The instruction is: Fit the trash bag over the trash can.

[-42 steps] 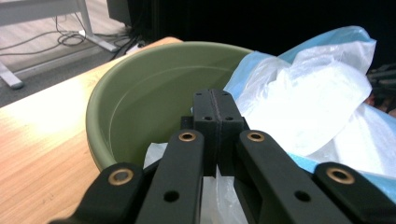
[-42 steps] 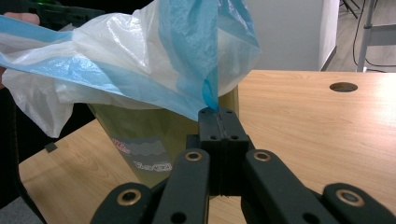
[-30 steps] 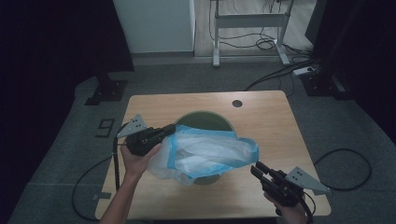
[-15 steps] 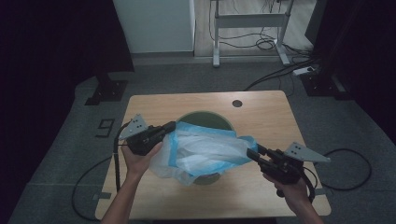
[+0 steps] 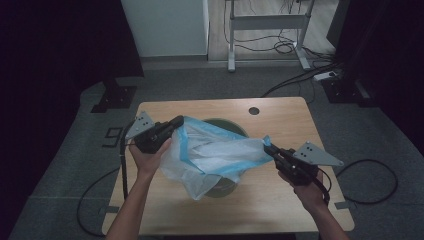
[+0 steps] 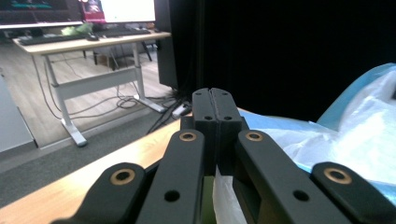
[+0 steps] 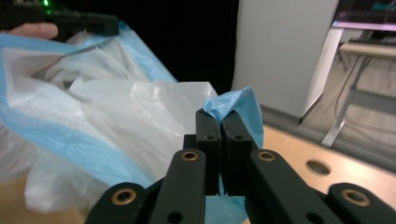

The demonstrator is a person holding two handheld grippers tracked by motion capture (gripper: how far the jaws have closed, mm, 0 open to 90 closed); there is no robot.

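The left gripper [image 5: 176, 121] is clamped tight on one edge of a thin, crinkly white plastic bag [image 5: 215, 157] with a blue rim, and the right gripper [image 5: 268, 148] pinches the opposite blue edge. Between them the bag stretches crosswise over a round dark-green bin [image 5: 225, 126] on the wooden desk [image 5: 280, 120]. The right gripper view shows the blue film bunched above its closed jaws.

A single digit, "9", is marked on the grey floor [image 5: 75, 165] just left of the table, at [image 5: 114, 134] in the high view. The monitor screens [image 6: 126, 9] in the left gripper view carry coloured content too blurred to read. No other text is legible.
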